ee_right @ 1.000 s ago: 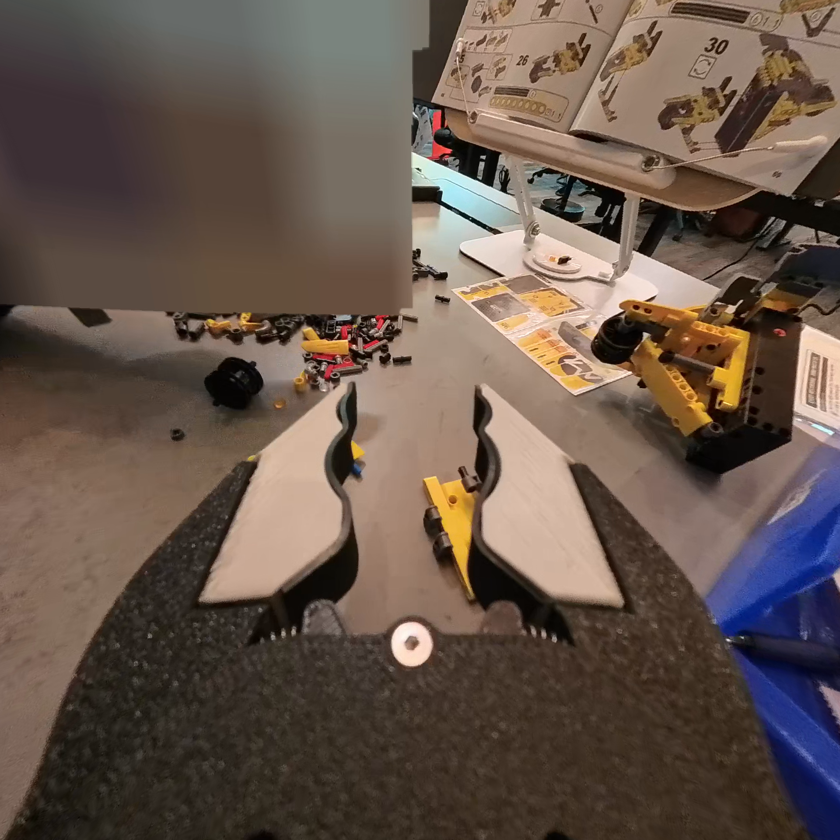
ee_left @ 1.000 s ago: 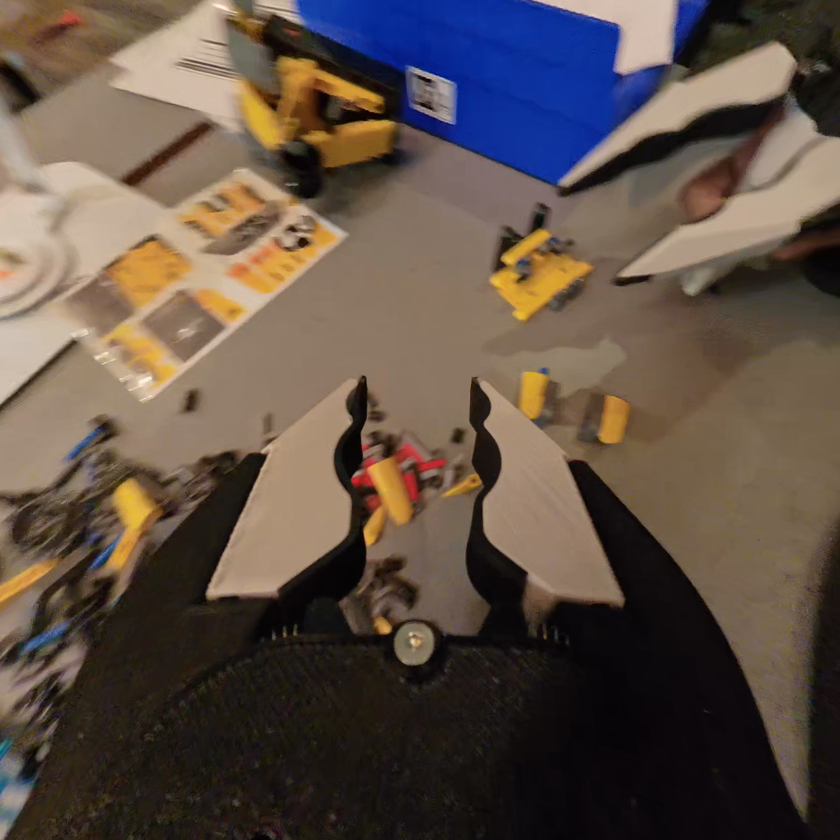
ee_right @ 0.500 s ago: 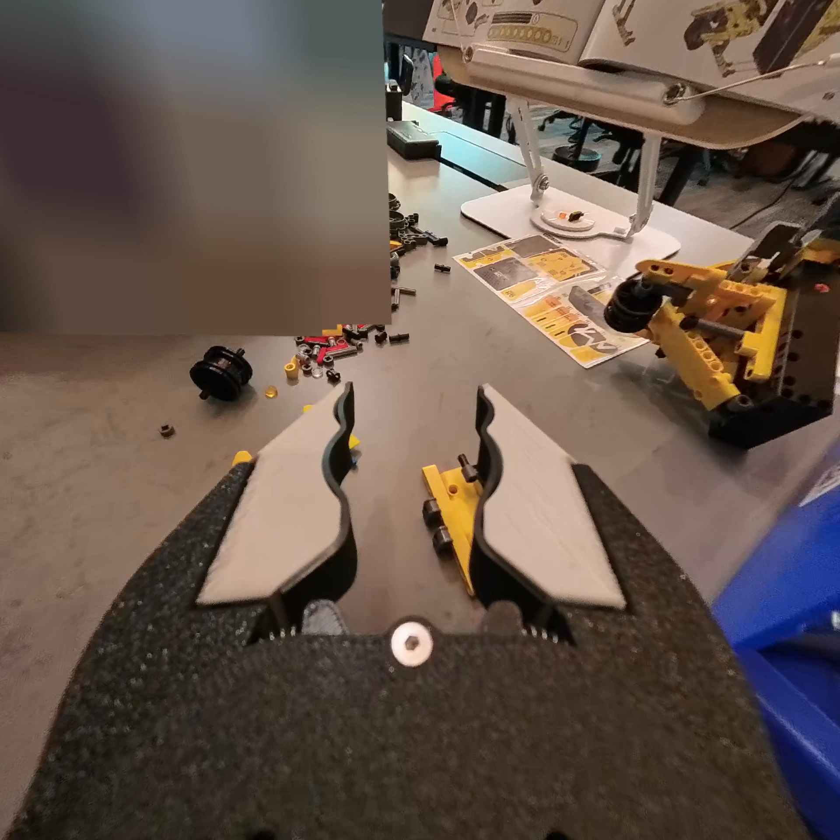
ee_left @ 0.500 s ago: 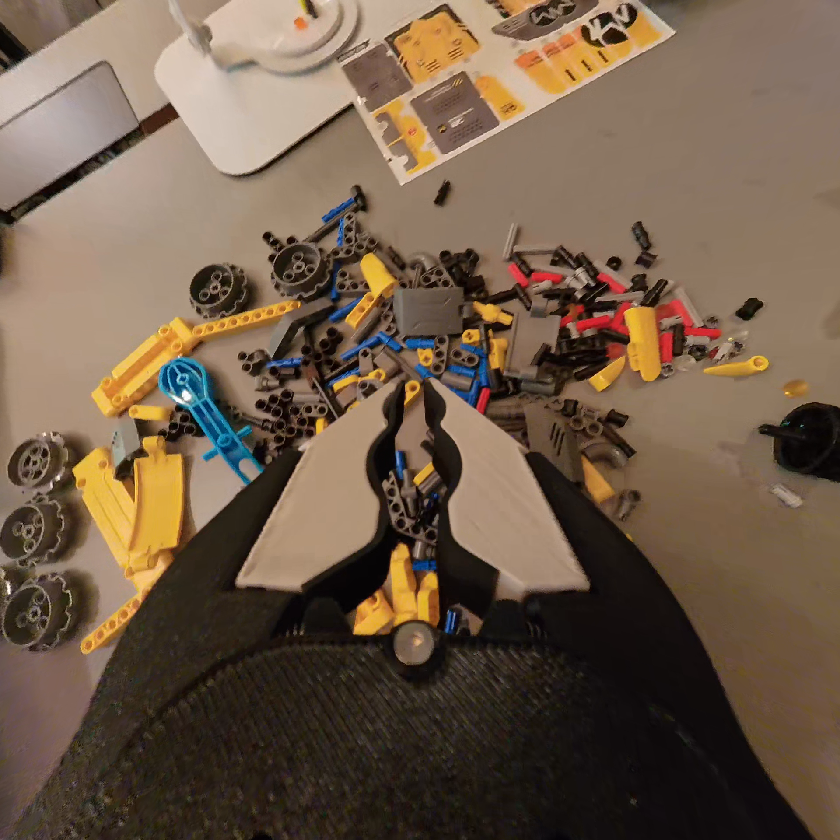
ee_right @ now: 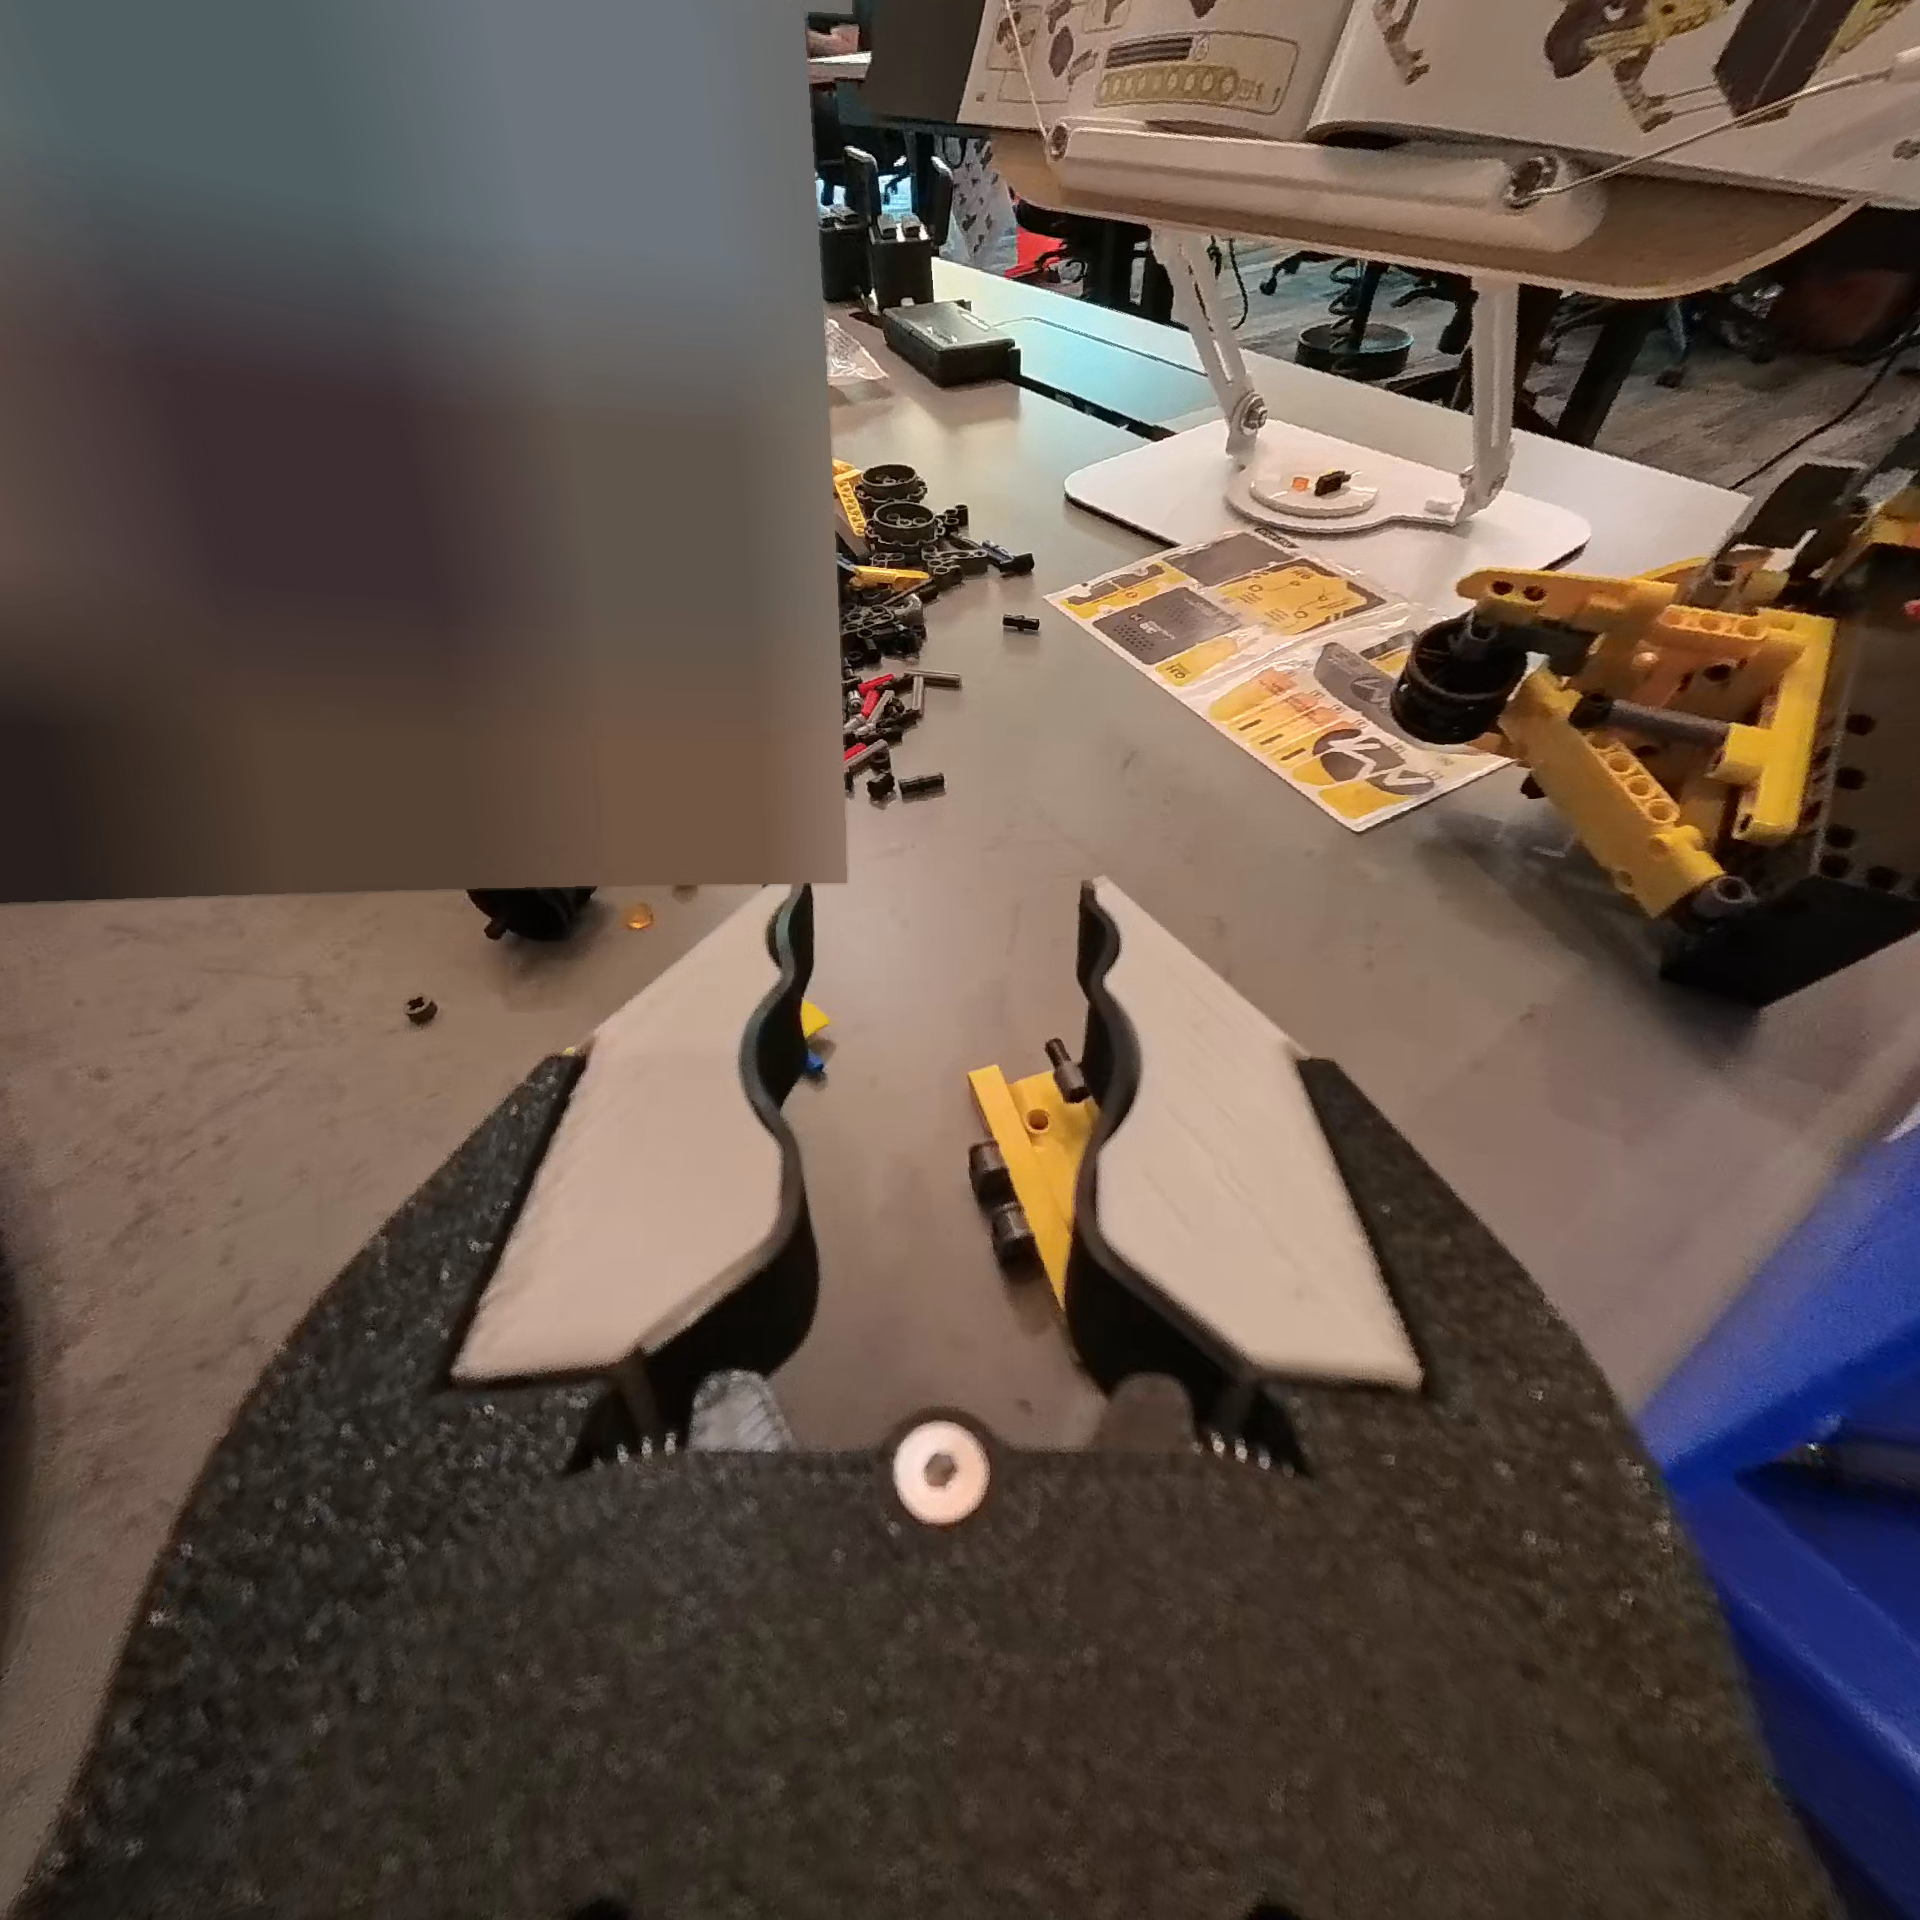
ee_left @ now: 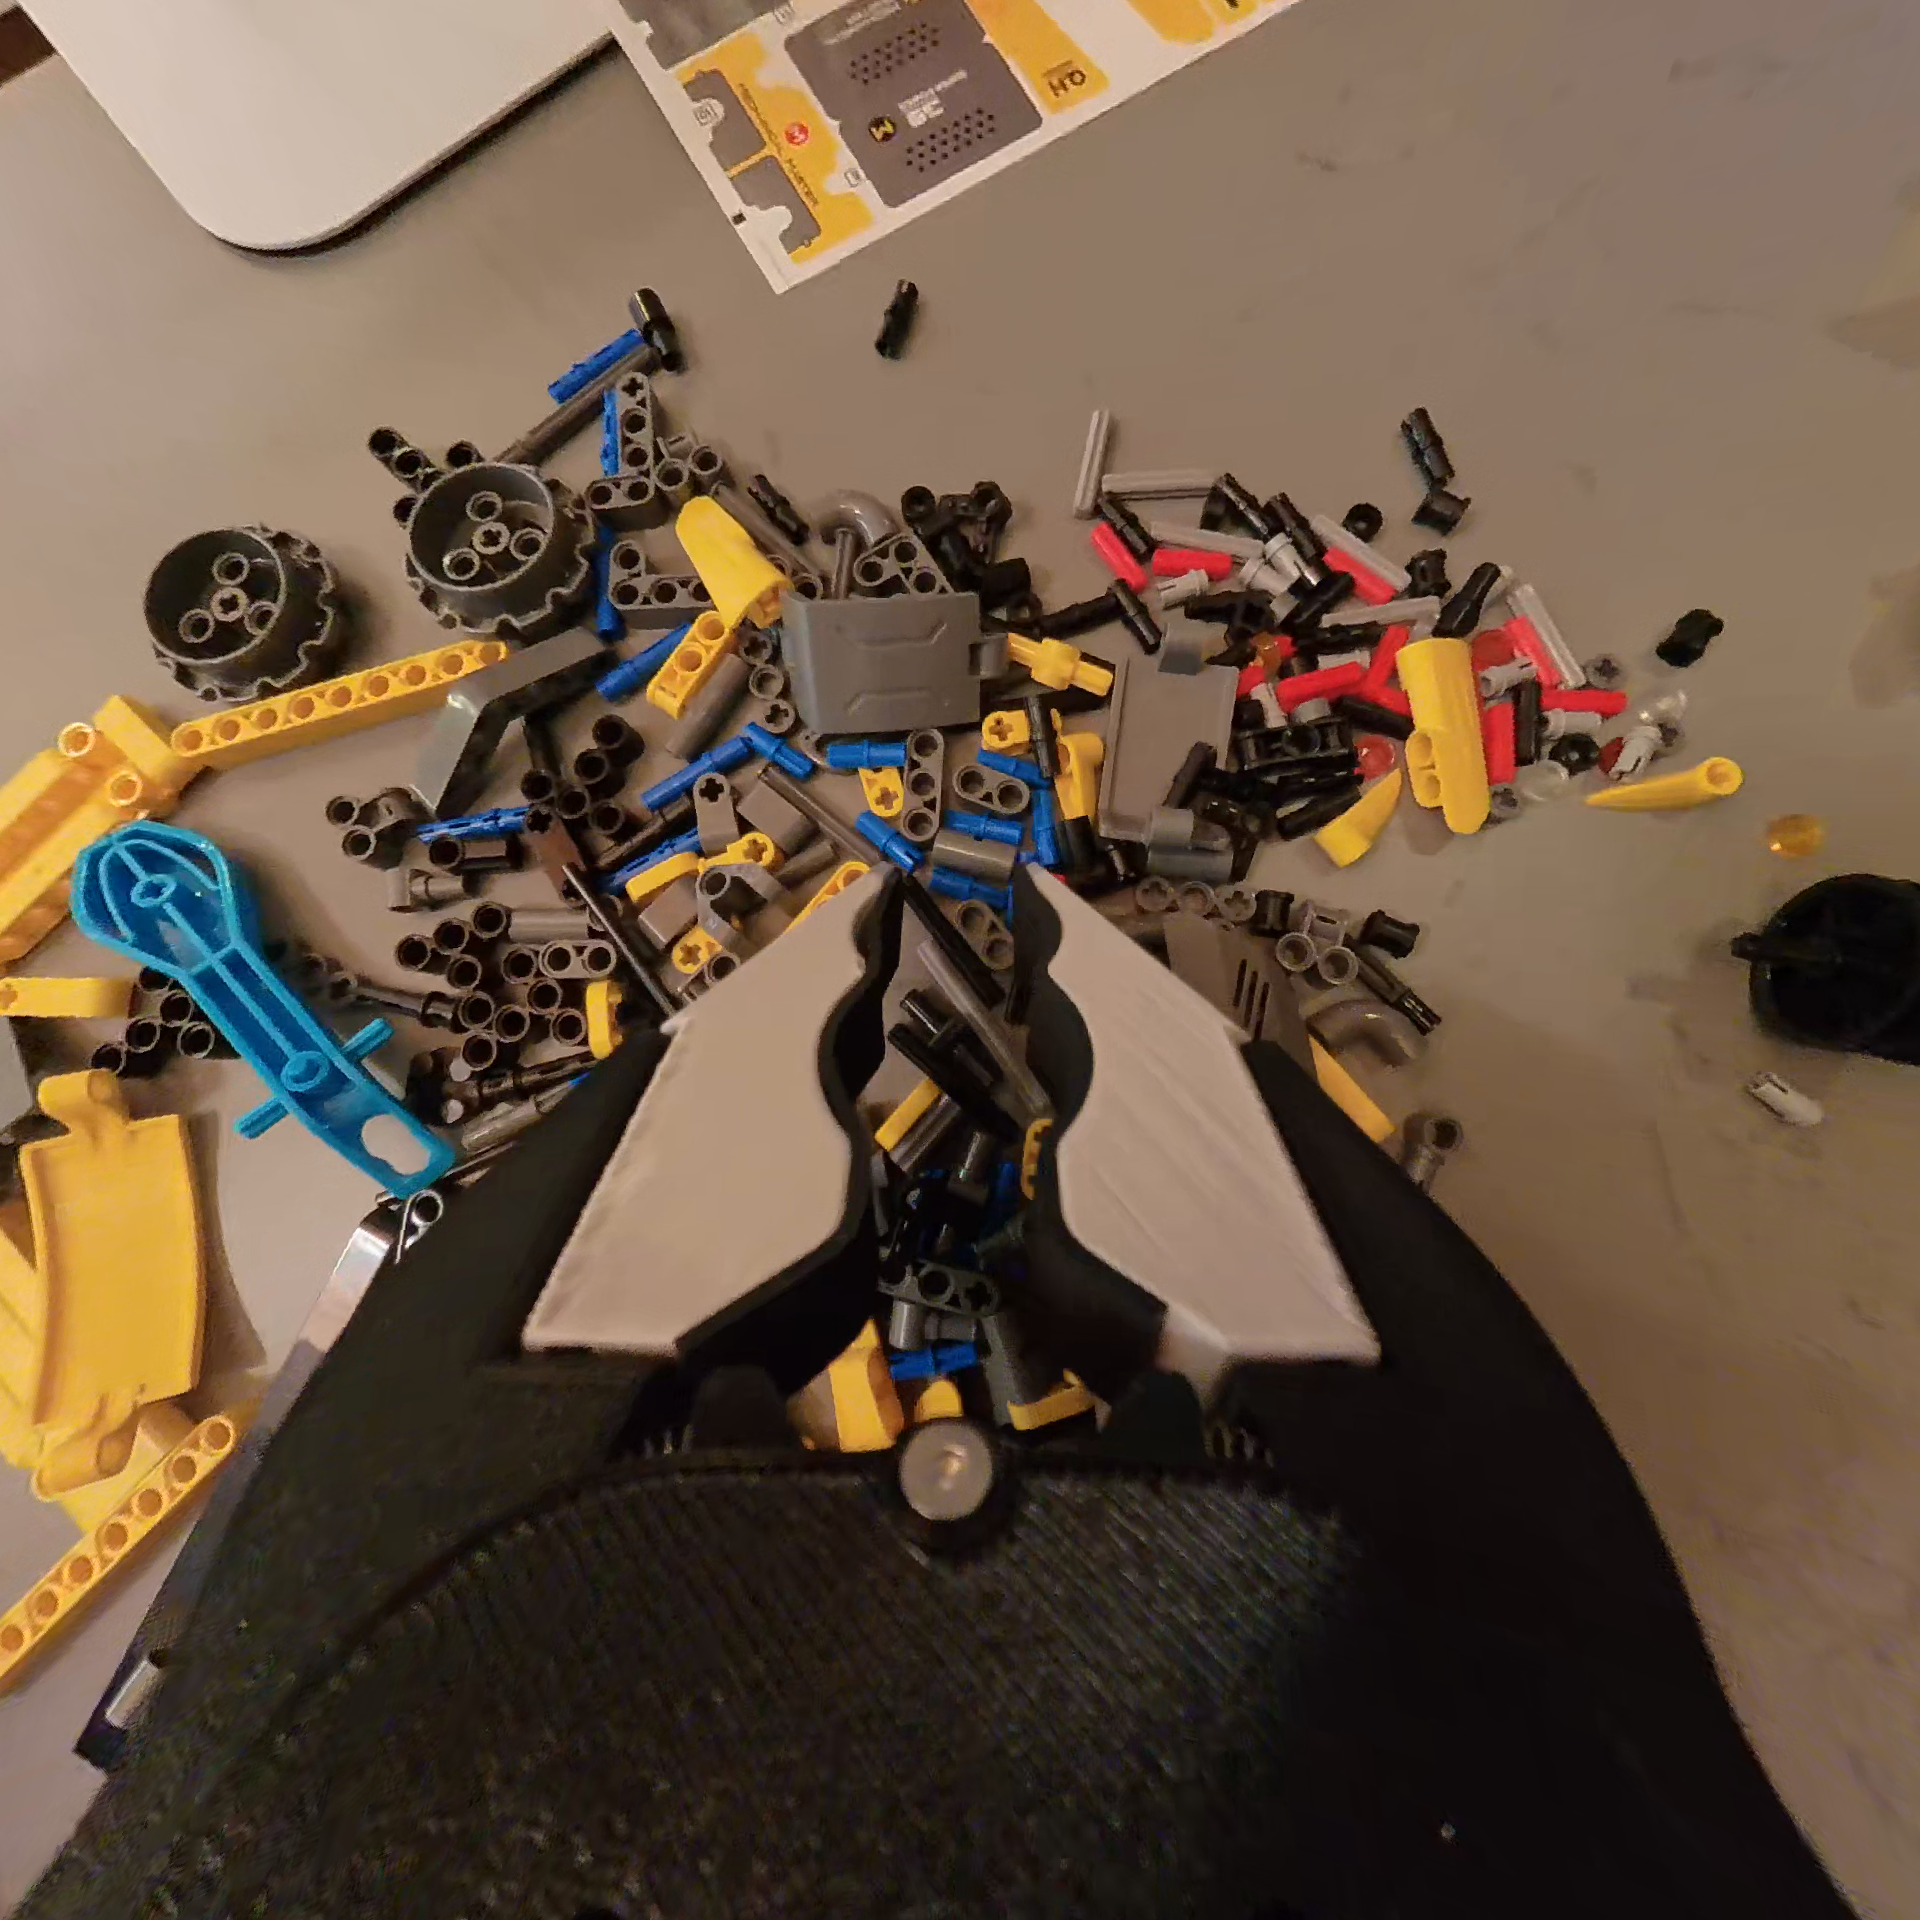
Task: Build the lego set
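My left gripper (ee_left: 956, 888) hovers low over a heap of small building parts (ee_left: 935, 748): black, grey, blue, red and yellow pins, beams and axles. Its jaws stand a narrow gap apart, and a thin black axle (ee_left: 966, 966) lies under that gap. I cannot see it gripping anything. My right gripper (ee_right: 945, 904) is open just above the grey table (ee_right: 208, 1091). A flat yellow piece with black pins (ee_right: 1023, 1153) lies on the table against the inner side of its right finger, not clamped.
A blue lever tool (ee_left: 239, 997), grey wheels (ee_left: 478, 540), long yellow beams (ee_left: 332, 696) and a black wheel (ee_left: 1839, 966) ring the heap. A half-built yellow vehicle (ee_right: 1662, 727), a sticker sheet (ee_right: 1268, 665), a white book stand (ee_right: 1351, 499) and a blue bin (ee_right: 1818, 1455) are near the right gripper. The tips of one gripper are about 25 cm away from the tips of the other.
My left gripper swung from facing the blue bin to above the heap, came down closer, and its jaws narrowed. My right gripper shifted slightly and stays open by the yellow piece.
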